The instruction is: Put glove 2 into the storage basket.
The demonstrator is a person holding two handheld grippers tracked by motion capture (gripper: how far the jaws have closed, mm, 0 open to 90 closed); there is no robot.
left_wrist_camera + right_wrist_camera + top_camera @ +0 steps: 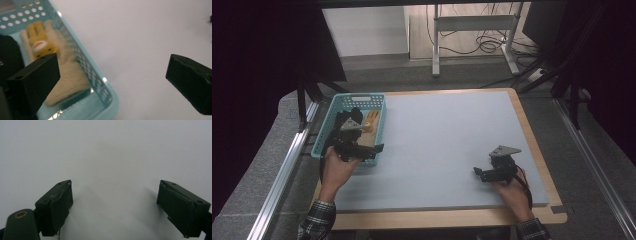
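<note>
A light blue perforated basket [328,121] stands at the table's left edge. Inside it lies a cream knitted glove with a yellow rabbit figure [42,45] on it; the glove [371,121] rests against the basket's right wall. Something black [8,53] lies in the basket to the glove's left. My left gripper [362,142] hovers over the basket's near right corner, jaws wide apart and empty [112,80]. My right gripper [484,172] rests low over the grey mat at the front right, open with bare mat between its jaws [115,205].
A grey mat [442,140] covers the wooden table [452,217]. Metal rails [287,165] run along both sides of the table. A desk frame with cables [474,35] stands on the floor beyond the far edge.
</note>
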